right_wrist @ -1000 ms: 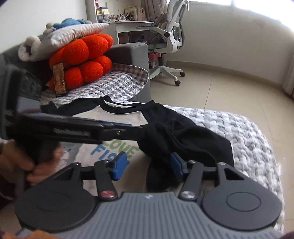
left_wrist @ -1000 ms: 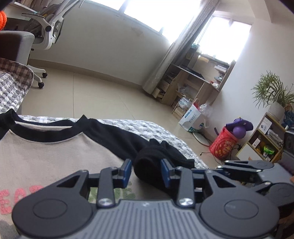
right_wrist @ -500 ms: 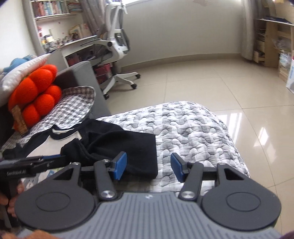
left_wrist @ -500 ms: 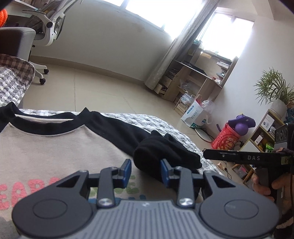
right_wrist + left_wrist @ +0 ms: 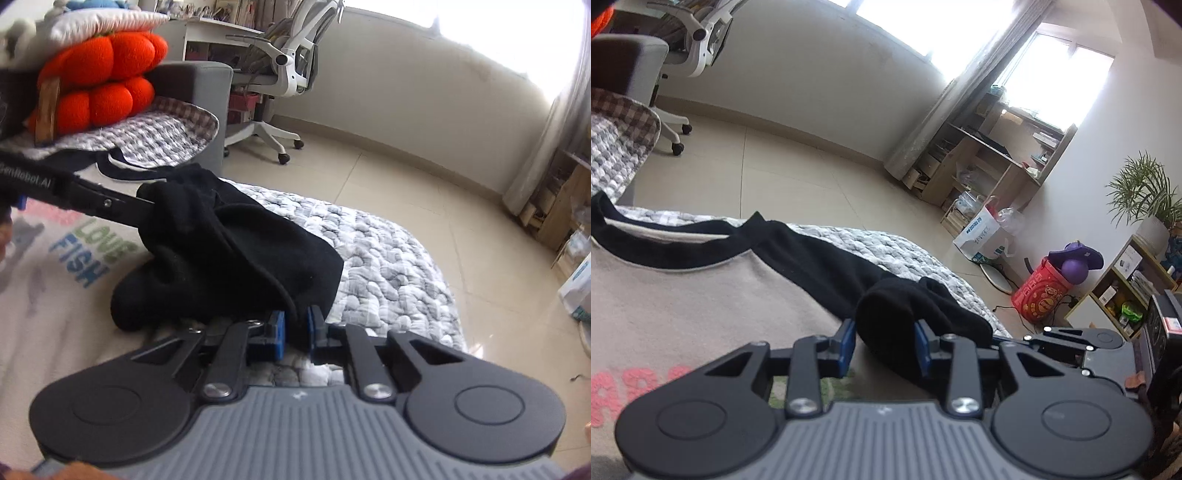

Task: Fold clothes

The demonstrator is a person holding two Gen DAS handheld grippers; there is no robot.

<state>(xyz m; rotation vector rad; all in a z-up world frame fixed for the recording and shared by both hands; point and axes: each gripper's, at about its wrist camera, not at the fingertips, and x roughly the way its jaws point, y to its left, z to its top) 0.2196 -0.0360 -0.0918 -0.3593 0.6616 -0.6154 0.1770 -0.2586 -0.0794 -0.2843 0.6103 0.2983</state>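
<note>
Shirt: a beige sweatshirt [image 5: 694, 295] with black collar and sleeves lies flat, front up, on a grey-and-white quilted bed cover [image 5: 388, 258].
Sleeve: the black sleeve [image 5: 236, 251] is bunched in a heap at the shirt's right edge, partly over the printed chest.
Change: half a second ago the right tongs [image 5: 295, 328] stood wide open beside the sleeve's cuff end; now they are nearly closed, pinching its lower edge.
Left tongs [image 5: 884, 341]: half open as before, with a rounded fold of the sleeve between the blue pads; whether they press it I cannot tell.
Meaning: with the cuff end gripped, the sleeve looks ready to be drawn across the chest, the first fold.
Beyond: orange cushions [image 5: 99, 81] on the sofa, an office chair [image 5: 284, 62], tiled floor.
</note>
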